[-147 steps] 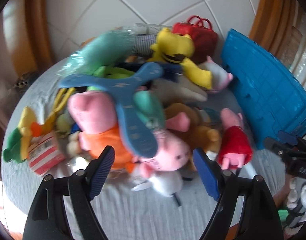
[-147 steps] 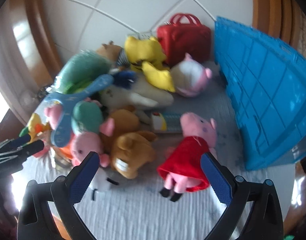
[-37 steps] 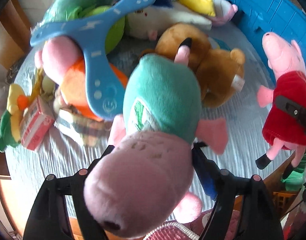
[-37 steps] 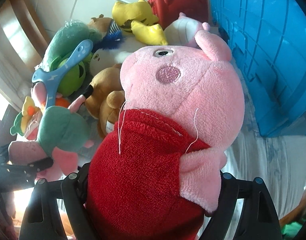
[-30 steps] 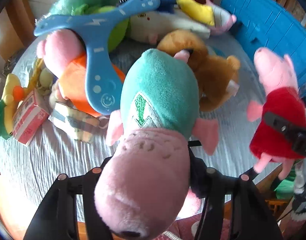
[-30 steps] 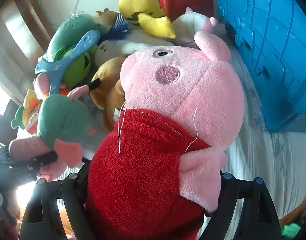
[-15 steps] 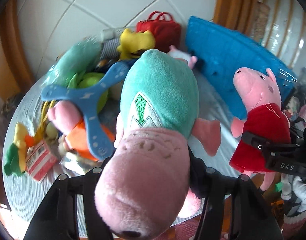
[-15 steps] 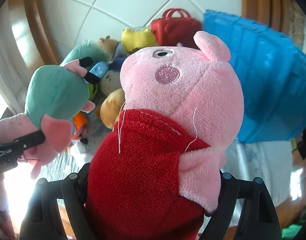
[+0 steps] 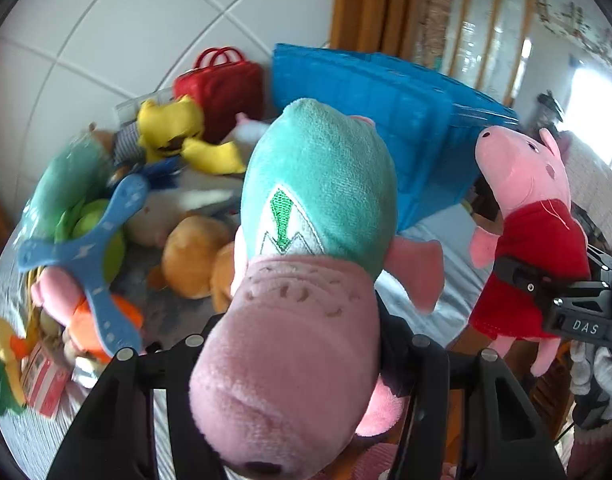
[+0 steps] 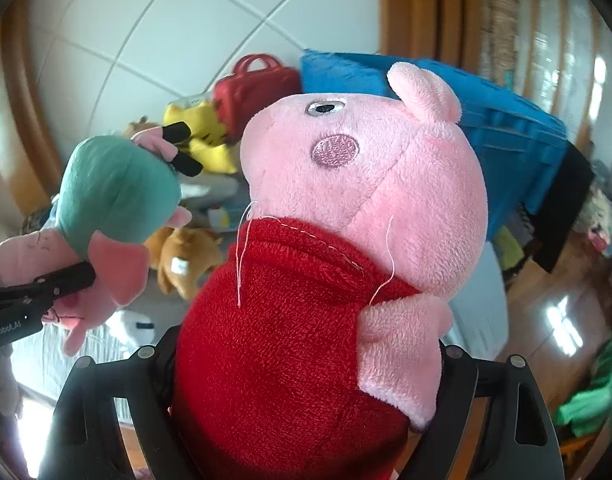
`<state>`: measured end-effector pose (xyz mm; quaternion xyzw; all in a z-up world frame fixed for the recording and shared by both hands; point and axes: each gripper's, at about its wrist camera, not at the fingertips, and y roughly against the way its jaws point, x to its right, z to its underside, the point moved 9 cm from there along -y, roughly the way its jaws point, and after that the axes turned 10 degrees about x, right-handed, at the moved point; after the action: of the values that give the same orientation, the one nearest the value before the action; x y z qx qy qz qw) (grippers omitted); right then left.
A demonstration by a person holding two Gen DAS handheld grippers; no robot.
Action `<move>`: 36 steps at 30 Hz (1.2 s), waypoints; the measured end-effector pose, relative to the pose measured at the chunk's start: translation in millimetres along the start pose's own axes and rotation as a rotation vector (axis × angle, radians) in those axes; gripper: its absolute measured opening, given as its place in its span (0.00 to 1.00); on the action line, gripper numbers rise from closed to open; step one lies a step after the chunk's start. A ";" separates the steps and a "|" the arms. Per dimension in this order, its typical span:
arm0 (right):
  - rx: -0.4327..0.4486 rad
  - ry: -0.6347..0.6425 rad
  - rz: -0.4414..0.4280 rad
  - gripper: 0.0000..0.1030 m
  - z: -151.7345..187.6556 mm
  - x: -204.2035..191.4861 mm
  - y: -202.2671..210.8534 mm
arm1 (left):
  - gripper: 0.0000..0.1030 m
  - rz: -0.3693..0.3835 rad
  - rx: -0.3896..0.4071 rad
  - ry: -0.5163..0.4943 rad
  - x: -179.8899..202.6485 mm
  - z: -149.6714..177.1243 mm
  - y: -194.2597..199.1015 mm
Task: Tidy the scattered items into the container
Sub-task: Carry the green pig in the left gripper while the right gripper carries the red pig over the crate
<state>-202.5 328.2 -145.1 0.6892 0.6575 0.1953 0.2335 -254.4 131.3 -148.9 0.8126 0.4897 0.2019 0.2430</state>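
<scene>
Both toys have just come up off the table. The left gripper (image 9: 306,344) is clamped on the green-shirted pig (image 9: 317,216), the right gripper (image 10: 306,360) on the red-dressed pig (image 10: 325,280). Next stop, probably, the blue bin (image 9: 385,100) on the far right

Toy pile (image 9: 178,216) left of crate (image 9: 385,120), handbag (image 9: 222,88) behind pile

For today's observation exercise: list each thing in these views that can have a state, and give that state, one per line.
left gripper: shut on teal-shirt pig plush, lifted
right gripper: shut on red-dress pig plush, lifted
blue container: on table
red handbag: closed, upright
</scene>
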 end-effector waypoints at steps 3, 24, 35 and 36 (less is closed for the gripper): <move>0.014 -0.026 0.020 0.83 -0.6 19.2 7.9 | 0.53 0.021 0.002 -0.024 21.5 -5.5 -5.6; 0.021 -0.074 0.045 0.83 19.4 208.0 54.4 | 0.53 0.044 -0.021 -0.074 216.3 -10.5 -36.2; 0.074 -0.017 0.028 0.83 1.9 281.5 67.7 | 0.53 0.040 0.029 -0.083 271.0 -45.8 -35.5; 0.079 -0.016 0.024 0.83 -1.6 284.3 67.3 | 0.53 0.039 0.036 -0.087 273.0 -52.3 -36.0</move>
<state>-131.8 610.2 -115.6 0.7074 0.6545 0.1663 0.2090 -189.3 400.2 -103.8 0.8343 0.4663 0.1621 0.2456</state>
